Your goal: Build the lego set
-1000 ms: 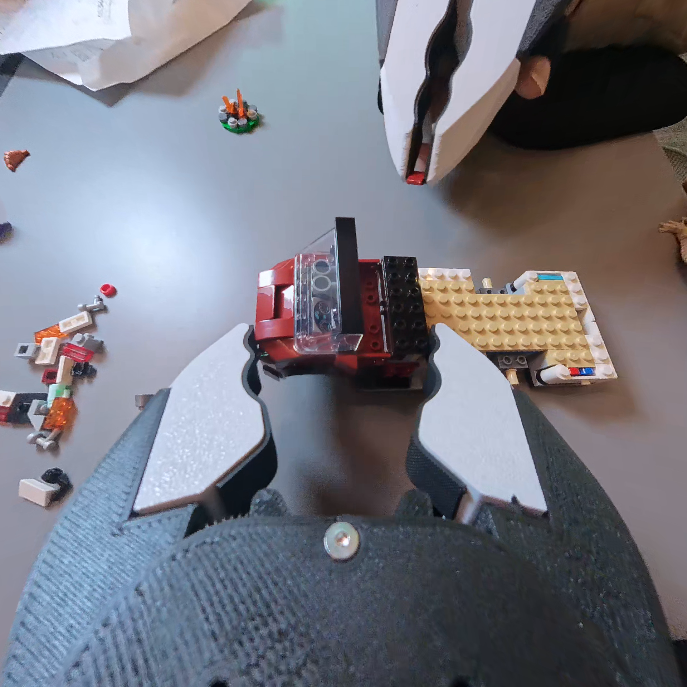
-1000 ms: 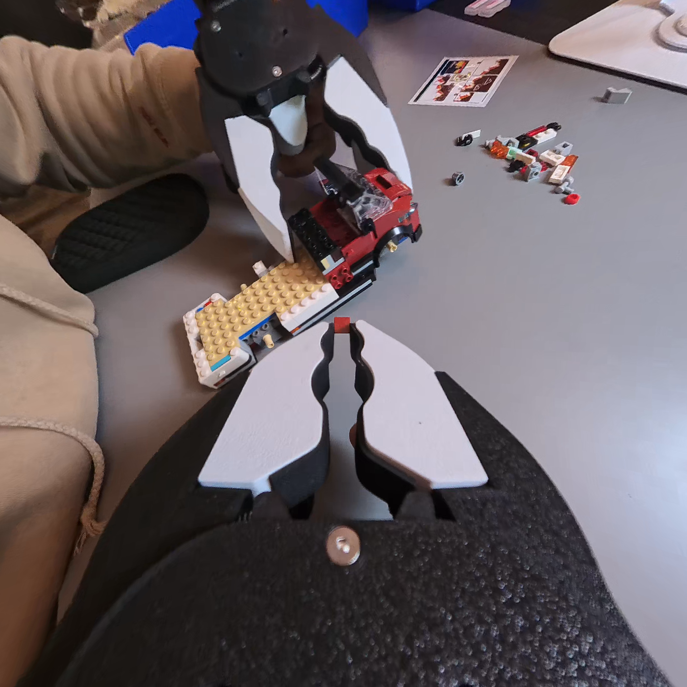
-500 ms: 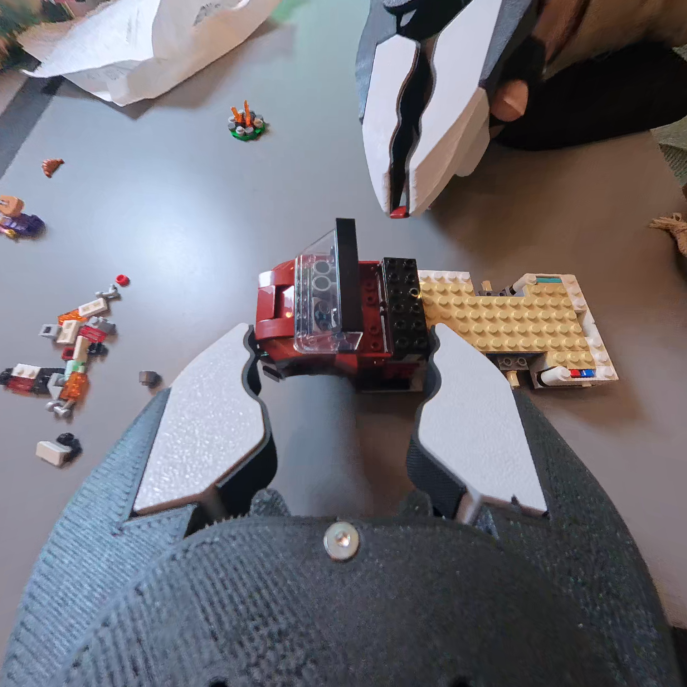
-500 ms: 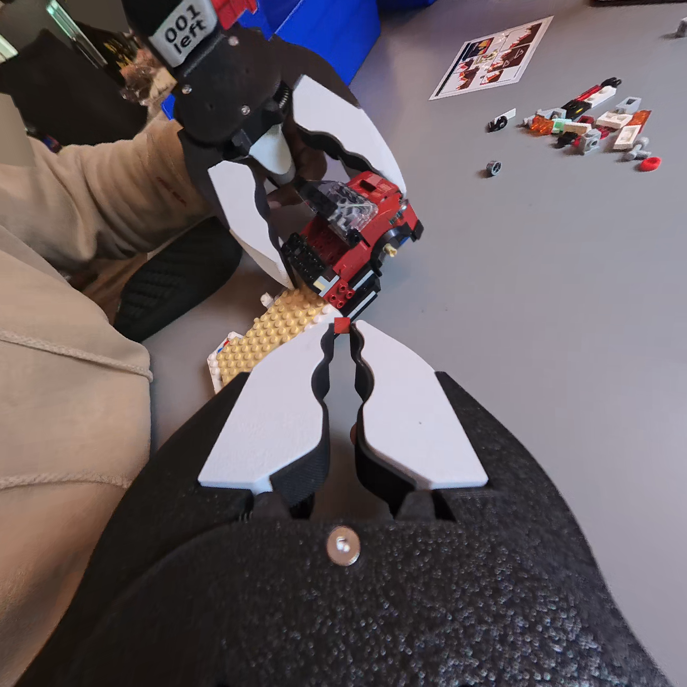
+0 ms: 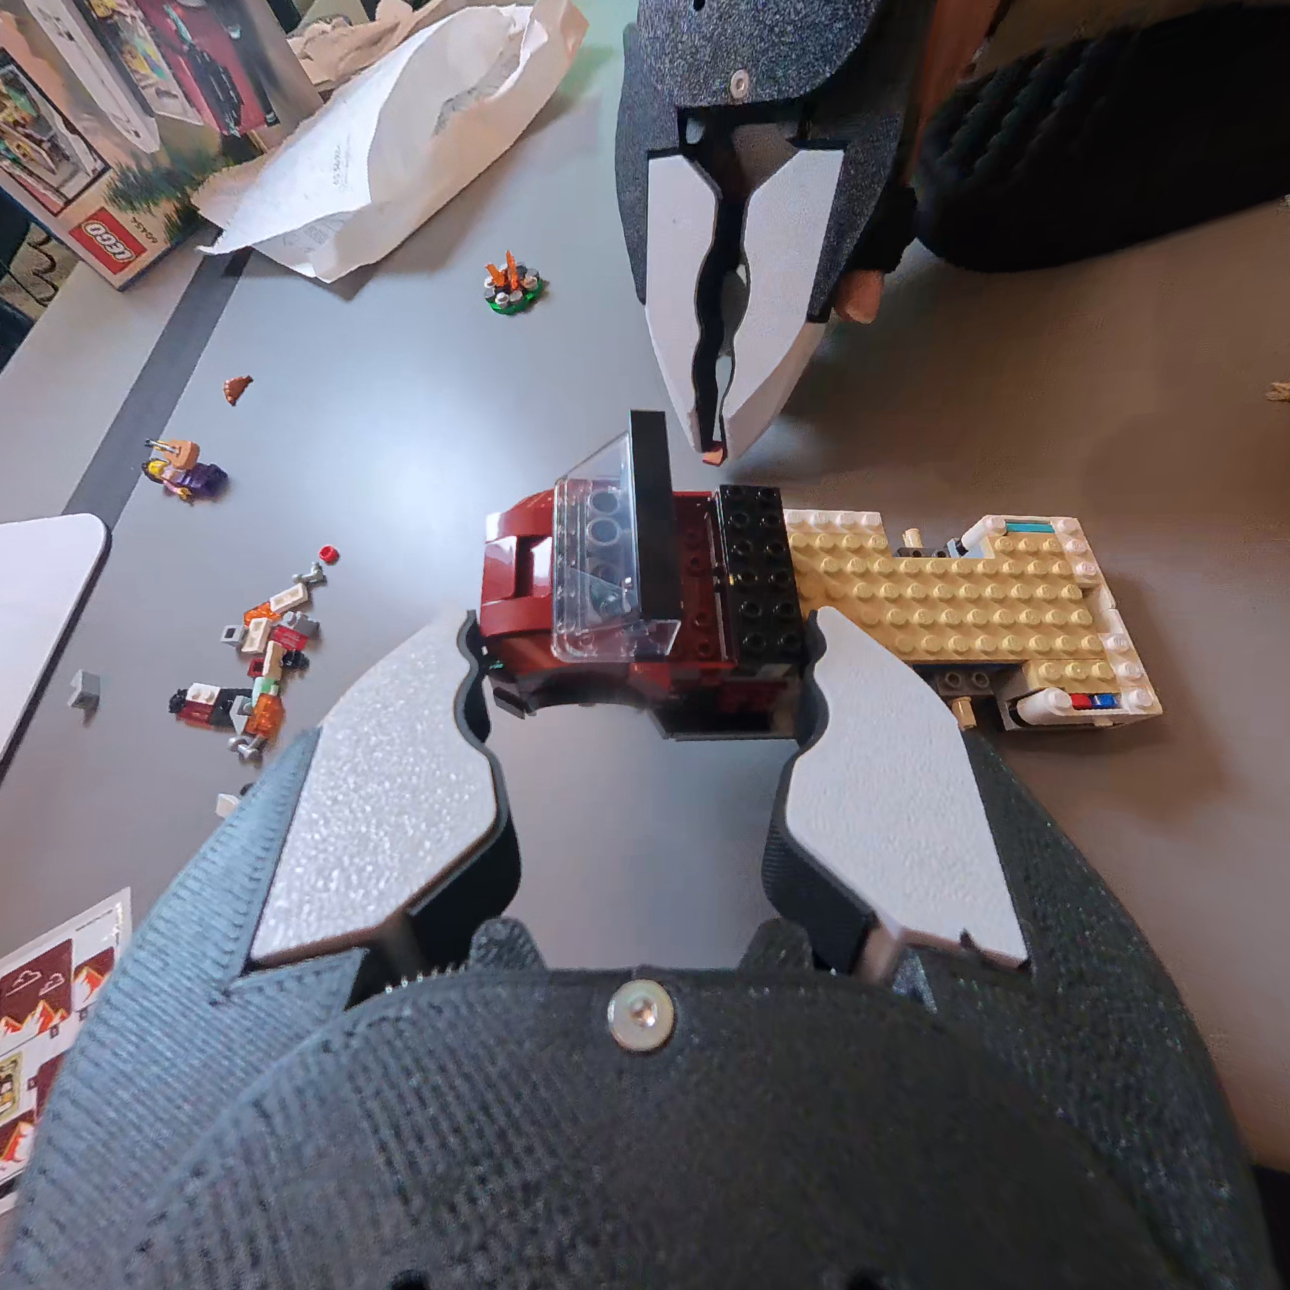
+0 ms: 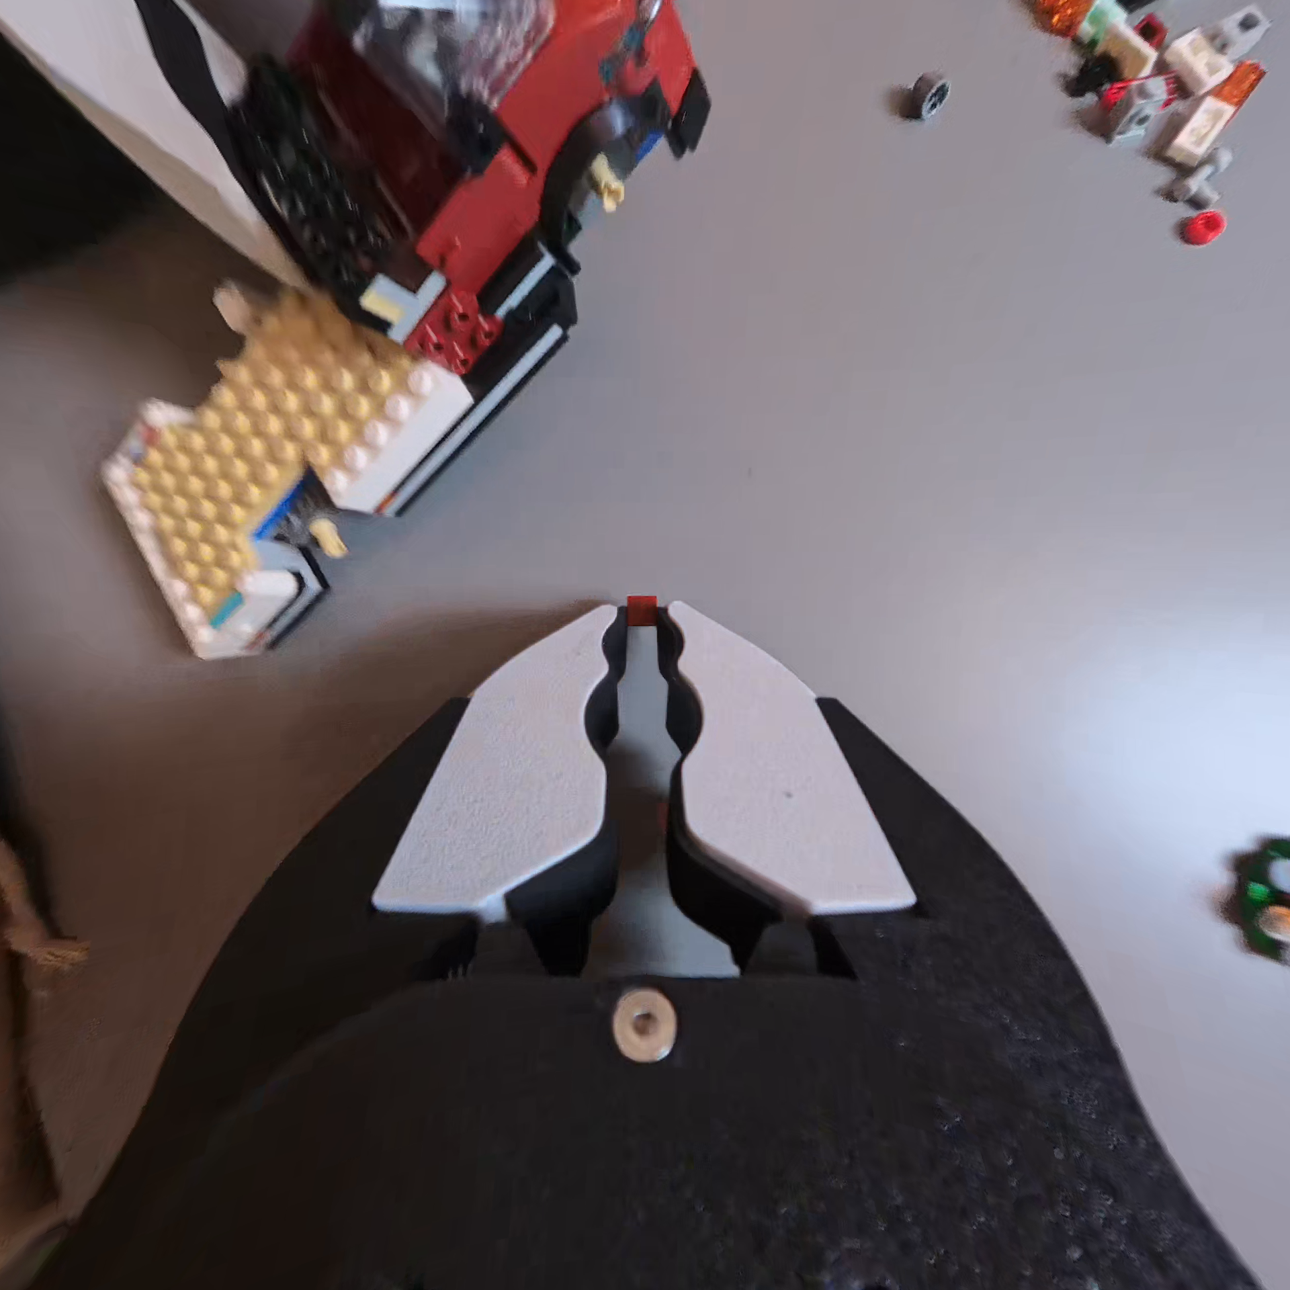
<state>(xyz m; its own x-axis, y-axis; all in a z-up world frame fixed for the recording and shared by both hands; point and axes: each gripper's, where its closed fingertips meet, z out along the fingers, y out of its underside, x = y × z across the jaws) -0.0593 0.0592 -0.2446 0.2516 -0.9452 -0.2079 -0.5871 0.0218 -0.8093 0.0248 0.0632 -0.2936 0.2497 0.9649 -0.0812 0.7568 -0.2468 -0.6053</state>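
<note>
On the far left stands a printed cardboard box (image 5: 105,139), glossy, with a crumpled white paper bag (image 5: 391,139) slumped against it. A white rounded board (image 5: 42,593) and a sticker sheet (image 5: 56,1012) lie at the left edge of the table (image 5: 419,391), which is smooth, matt grey, with a darker strip running along it. Loose small bricks (image 5: 262,656), hard plastic in white, grey, orange and red, are scattered nearby, with a purple toy figure (image 5: 185,475) and a small green round piece carrying orange spikes (image 5: 513,283) farther back. At centre sits the toy truck (image 5: 628,593): dark red studded cab, clear sloped windscreen, black block behind, joined to a tan studded plate (image 5: 963,600) edged in white. The left gripper (image 5: 642,656), rough black printed body with pale textured fingers (image 5: 405,754), has its fingers spread wide around the cab, tips against its front and rear ends, apparently clamping it. To the right, the right gripper (image 5: 712,454) hangs tip-down just above the cab, fingers nearly together and pinching a small red brick (image 6: 642,609). A gloved hand (image 5: 872,237) grips it. The right wrist view is blurred.
</note>
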